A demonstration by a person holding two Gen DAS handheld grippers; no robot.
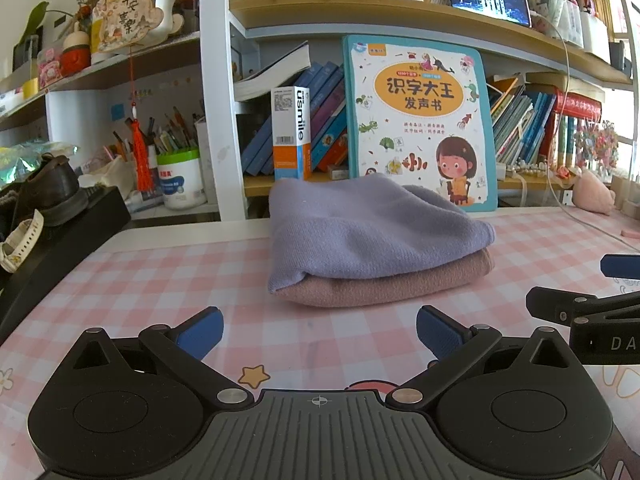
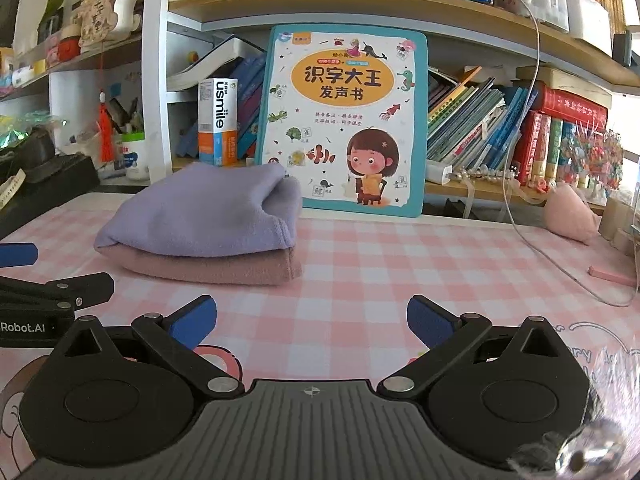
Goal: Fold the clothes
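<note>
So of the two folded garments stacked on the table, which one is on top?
The lavender-purple garment is on top. It is draped over the dusty-pink garment, which lies directly on the checked tablecloth and shows only as a band along the stack's bottom edge.

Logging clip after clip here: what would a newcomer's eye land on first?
A folded purple cloth stacked on a folded pink cloth sits mid-table on the pink checked tablecloth. Behind it, a big children's book stands against the bookshelf. Both tools, left and right, are open and empty.
</note>
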